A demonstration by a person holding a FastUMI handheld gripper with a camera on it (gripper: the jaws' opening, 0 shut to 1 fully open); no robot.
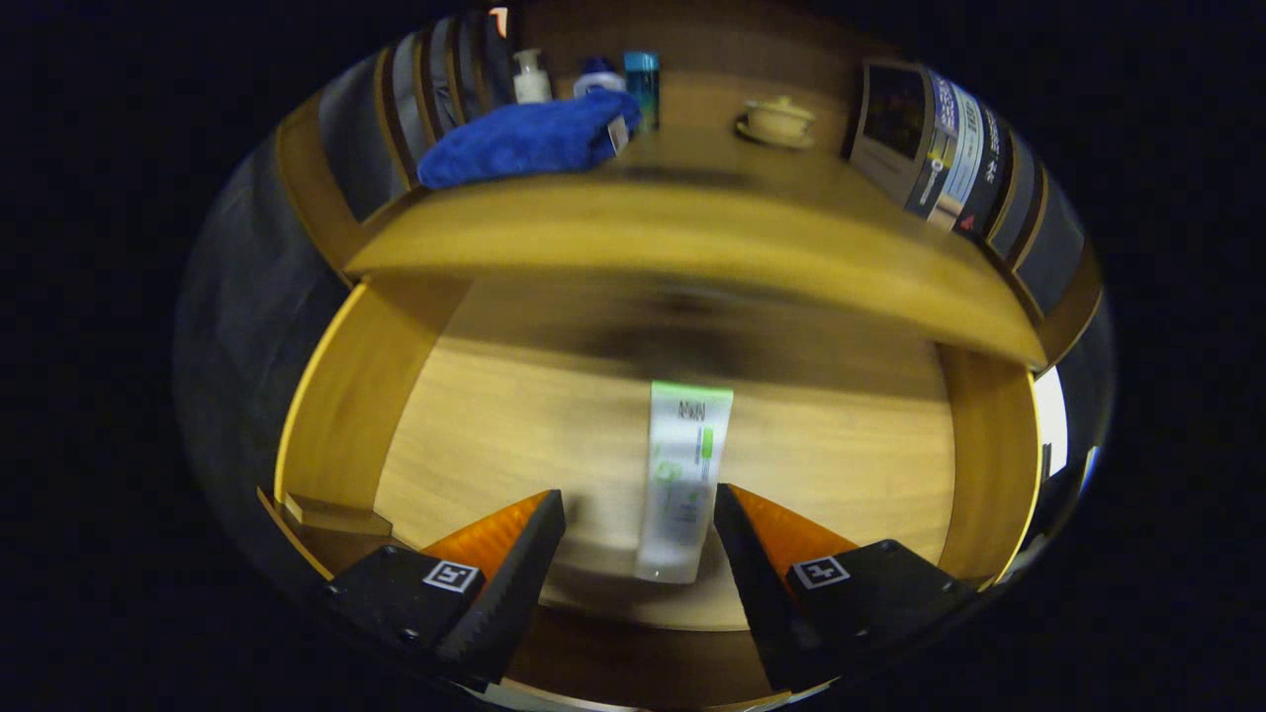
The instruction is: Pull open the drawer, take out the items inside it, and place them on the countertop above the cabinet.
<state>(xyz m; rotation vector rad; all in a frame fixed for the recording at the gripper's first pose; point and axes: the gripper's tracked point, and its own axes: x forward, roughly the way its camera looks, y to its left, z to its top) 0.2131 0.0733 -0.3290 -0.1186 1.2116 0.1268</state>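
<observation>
Jaws (639,509) apart round tube (682,482) in open drawer (346,396).

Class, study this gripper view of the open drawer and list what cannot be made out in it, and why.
1. The back of the drawer: hidden under the countertop and dark in its shadow.
2. The tube: its print is too small and blurred.
3. Whether the tool, its fingers open either side of the tube, touches it: unclear.
4. The bottles behind the blue towel: partly covered.
</observation>
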